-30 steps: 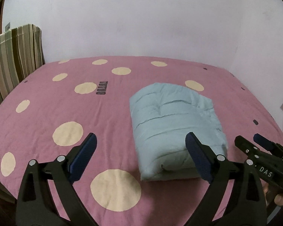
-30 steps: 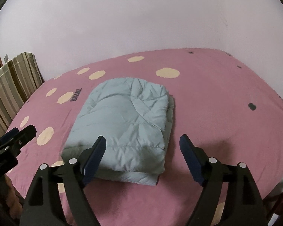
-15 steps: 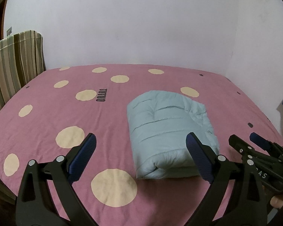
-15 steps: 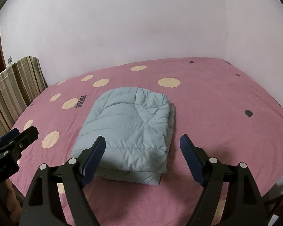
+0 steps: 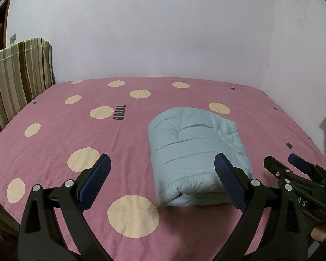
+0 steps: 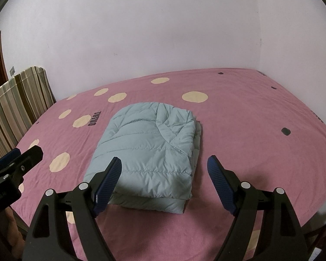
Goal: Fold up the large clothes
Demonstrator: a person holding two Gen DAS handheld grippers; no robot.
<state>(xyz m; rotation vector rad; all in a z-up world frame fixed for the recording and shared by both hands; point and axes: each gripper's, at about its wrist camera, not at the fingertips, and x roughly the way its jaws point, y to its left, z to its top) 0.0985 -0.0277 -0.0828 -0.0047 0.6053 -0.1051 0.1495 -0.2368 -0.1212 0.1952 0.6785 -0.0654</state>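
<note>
Jacket (image 5: 195, 152), pale blue and quilted, lies folded into a thick rectangle on the pink dotted bedsheet (image 5: 54, 134). From the left gripper (image 5: 163, 174), fingers spread wide and holding nothing, it sits at about one o'clock. From the right gripper (image 6: 164, 174), likewise spread and apart from the fabric, it sits near eleven o'clock.

A bed (image 5: 54, 134) covered in a pink sheet with cream dots and dark lettering, which looks like "TUTUO", carries one thing. A pale blue quilted jacket (image 5: 193, 152), folded into a thick rectangular bundle, lies flat on the sheet right of the lettering (image 5: 119, 114).
</note>
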